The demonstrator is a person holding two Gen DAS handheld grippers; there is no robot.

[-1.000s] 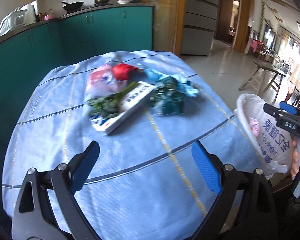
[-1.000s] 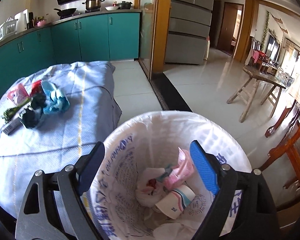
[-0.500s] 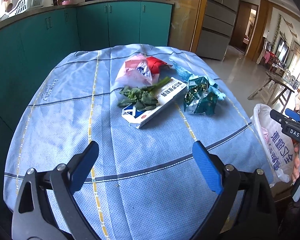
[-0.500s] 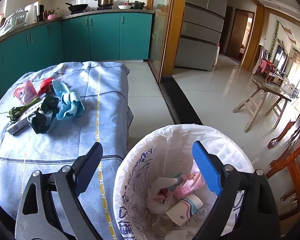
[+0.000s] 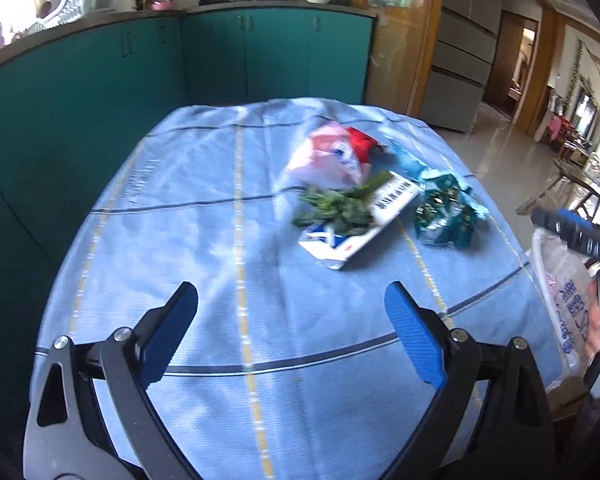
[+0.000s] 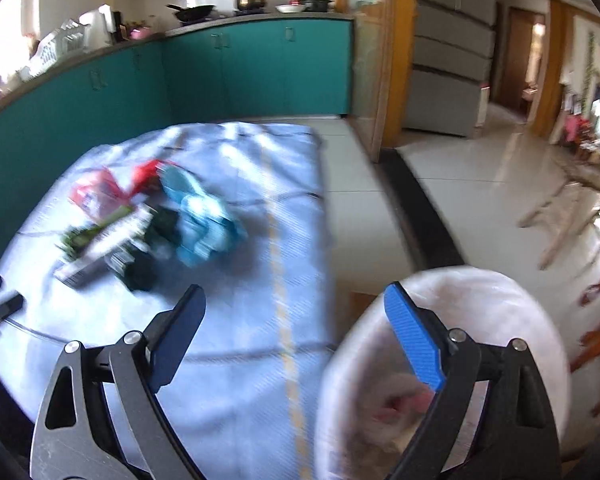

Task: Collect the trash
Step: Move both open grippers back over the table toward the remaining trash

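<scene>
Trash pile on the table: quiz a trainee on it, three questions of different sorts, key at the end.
1. True or false: the leafy greens lie on the flat white box.
2. What is between the left gripper pads? A) red wrapper B) nothing C) teal packet
3. What stands beside the blue tablecloth, past the right gripper?

Key: 1 true. 2 B. 3 the white-lined trash bin.

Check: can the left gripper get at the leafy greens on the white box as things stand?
Probably yes. The left gripper is open and empty, and only bare blue tablecloth lies between it and the leafy greens on the white box. The pink bag sits behind them, not in the way.
</scene>
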